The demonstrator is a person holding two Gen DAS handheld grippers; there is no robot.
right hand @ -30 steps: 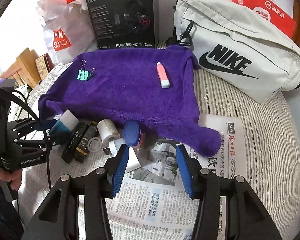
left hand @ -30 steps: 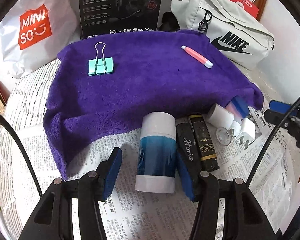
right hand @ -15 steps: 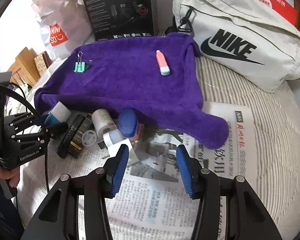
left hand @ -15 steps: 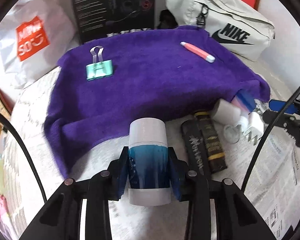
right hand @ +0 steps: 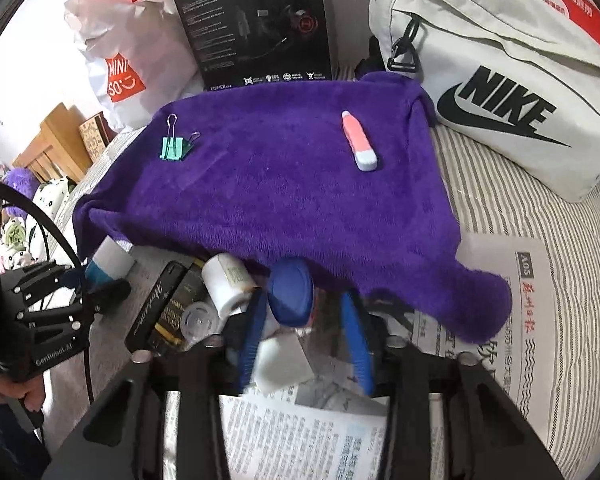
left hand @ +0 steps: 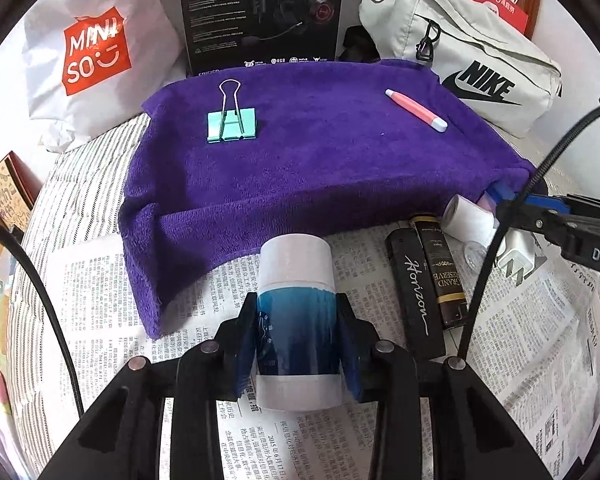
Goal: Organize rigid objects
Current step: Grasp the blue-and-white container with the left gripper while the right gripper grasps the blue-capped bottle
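Your left gripper [left hand: 296, 344] was clamped on the blue-and-white tube [left hand: 296, 312], both blue pads pressed flat against its dark blue middle, its white cap pointing away from you toward the purple towel [left hand: 320, 168]. The tube sat over the newspaper [left hand: 96, 280], just in front of the towel's near edge, though whether it rested on the paper or hung clear of it was hard to judge.

Your right gripper [right hand: 304, 340] was closing, jaws not yet meeting. The blue-capped bottle [right hand: 292, 296] stood at its fingertips, near the left pad and clear of the right one; contact on the left side was uncertain because a white charger block [right hand: 280, 364] lay between the fingers and crowded the view.

To the left of that bottle lay a white roll [right hand: 226, 284], a clear round cap [right hand: 198, 322] and two black lighters [right hand: 156, 304] side by side. On the towel, well apart from both tools, rested a green binder clip [left hand: 232, 126] and a pink tube [left hand: 416, 110].
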